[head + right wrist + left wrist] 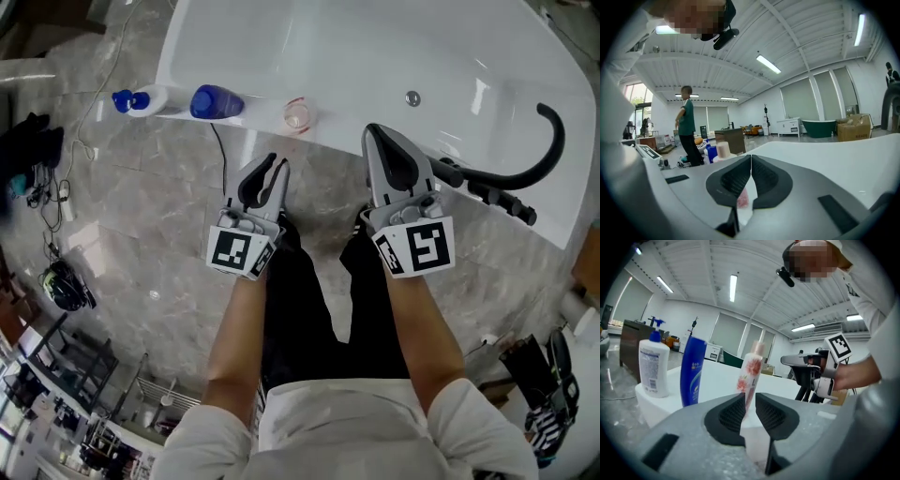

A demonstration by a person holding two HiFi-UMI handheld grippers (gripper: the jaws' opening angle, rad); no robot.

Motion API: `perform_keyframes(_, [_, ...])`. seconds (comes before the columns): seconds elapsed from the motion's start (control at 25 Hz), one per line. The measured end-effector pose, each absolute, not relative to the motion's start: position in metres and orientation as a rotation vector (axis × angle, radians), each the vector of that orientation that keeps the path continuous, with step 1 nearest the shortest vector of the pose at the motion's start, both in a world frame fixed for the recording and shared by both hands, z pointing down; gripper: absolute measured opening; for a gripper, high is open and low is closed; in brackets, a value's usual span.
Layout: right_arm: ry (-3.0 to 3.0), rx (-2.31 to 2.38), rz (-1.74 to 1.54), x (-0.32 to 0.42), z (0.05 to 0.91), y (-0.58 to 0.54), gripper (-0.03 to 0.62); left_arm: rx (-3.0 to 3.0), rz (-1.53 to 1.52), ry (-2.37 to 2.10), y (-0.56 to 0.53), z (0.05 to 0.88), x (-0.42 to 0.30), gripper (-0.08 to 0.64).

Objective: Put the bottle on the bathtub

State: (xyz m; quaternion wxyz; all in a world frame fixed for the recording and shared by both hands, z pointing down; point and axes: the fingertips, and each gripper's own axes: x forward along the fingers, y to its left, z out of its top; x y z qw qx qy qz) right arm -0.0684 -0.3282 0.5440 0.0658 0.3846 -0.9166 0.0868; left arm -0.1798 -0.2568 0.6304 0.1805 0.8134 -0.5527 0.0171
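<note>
On the near rim of the bathtub (375, 56) the floral bottle (298, 114) stands upright, last in a row with a blue bottle (217, 101) and a white pump bottle (142, 99), so the placing looks done. Neither claw touches it. The left claw (278, 163) hangs just short of the rim with its jaws drawn narrow and nothing between them; its own view shows the bottle beyond the tips. The right claw (373, 131) has its jaws pressed together, empty.

The risk now is a knock. The floral bottle is tall and slim, on a ledge that looks narrow and slick. A careless sideways swing of the left claw could clip it and send it into the tub or onto the hard floor (141, 216). It could also fall against the blue bottle beside it. A black cable (221, 155) trails down from the rim near the left claw and might snag.

The tub is glossy white, smooth and rounded. The floor looks like polished grey veined stone. The floral bottle seems translucent plastic with pink blossoms and a pale cap. The blue one is opaque and shiny. The claw pads are black and finely ribbed, set in grainy grey shells
</note>
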Motion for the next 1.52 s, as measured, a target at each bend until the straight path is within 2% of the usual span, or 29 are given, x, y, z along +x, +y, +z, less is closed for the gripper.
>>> perform_keyframes(0.16, [-2.855, 1.017, 0.343, -0.070, 0.494, -0.317, 0.015, 2.299, 0.023, -1.609, -0.241, 0.569, -0.180, 0.047])
perform_keyframes(0.32, [-2.925, 0.836, 0.273, -0.058, 0.426, -0.278, 0.015, 2.292, -0.003, -1.690, -0.216, 0.491, -0.177, 0.020])
perform_keyframes(0.48, [-3.029, 0.679, 0.176, -0.056, 0.355, -0.274, 0.015, 2.352, -0.034, -1.823, -0.218, 0.406, -0.187, 0.017])
perform_keyframes(0.68, [-3.055, 0.625, 0.147, -0.014, 0.286, -0.241, 0.015, 2.304, -0.096, -1.909, -0.168, 0.322, -0.168, 0.017])
perform_keyframes(1.04, [-3.151, 0.541, 0.007, 0.013, 0.200, -0.200, 0.015, 2.316, -0.113, -1.933, -0.087, 0.242, -0.154, 0.017])
perform_keyframes(1.52, [-3.191, 0.597, 0.045, 0.020, 0.170, -0.104, 0.014, 2.338, -0.174, -1.987, 0.053, 0.205, -0.198, 0.017])
